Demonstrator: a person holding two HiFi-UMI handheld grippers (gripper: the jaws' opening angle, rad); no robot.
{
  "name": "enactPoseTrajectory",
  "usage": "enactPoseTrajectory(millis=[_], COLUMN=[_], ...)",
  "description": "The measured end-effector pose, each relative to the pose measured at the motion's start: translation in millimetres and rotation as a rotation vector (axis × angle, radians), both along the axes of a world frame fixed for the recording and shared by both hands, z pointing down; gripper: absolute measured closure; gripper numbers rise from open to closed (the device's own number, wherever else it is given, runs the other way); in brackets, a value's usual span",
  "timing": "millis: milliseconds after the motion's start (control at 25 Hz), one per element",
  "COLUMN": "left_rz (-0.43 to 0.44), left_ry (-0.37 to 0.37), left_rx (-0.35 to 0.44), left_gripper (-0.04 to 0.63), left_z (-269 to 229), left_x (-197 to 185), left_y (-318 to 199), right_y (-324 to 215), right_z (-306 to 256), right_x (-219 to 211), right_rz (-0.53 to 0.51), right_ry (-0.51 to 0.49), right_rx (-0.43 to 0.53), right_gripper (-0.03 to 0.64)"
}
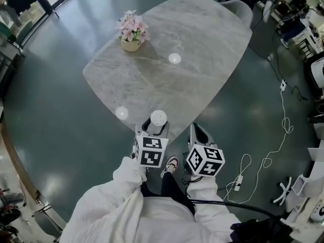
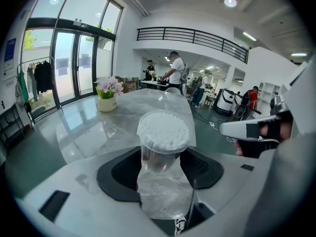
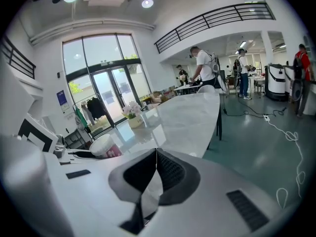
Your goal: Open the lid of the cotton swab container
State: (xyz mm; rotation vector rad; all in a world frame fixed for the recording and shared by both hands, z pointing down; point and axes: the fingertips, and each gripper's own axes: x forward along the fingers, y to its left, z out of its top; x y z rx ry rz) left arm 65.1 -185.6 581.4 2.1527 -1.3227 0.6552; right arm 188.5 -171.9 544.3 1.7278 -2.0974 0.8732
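Note:
The cotton swab container [image 1: 158, 117] is a clear round tub packed with white swab tips. It is held upright just off the near edge of the table, with my left gripper [image 1: 158, 124] shut on its clear body [image 2: 159, 154] below the white top. Whether a clear lid sits over the tips I cannot tell. My right gripper [image 1: 195, 129] hovers beside it to the right, apart from it, its jaws shut together [image 3: 156, 154] with nothing between them. In the right gripper view the container [image 3: 106, 144] shows at the left with a pink label.
A grey marble table [image 1: 202, 49] stretches ahead, with a pot of pink flowers [image 1: 132, 33] at its far left. A chair [image 1: 239, 8] stands at the far end. White cables [image 1: 283, 130] lie on the dark floor to the right. People stand far behind.

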Motion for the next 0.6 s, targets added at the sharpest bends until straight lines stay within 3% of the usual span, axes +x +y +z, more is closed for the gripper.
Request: enactPoseTrajectory(millis=[600], left_rz=[0.221], left_ry=[0.052], left_rx=[0.055], left_gripper=[0.348], left_z=[-74], left_x=[8], left_y=[8], right_y=[-12], right_z=[-77], right_x=[-34], right_rz=[-0.02], right_ry=[0.02], right_rx=[0.148], right_gripper=[0.555])
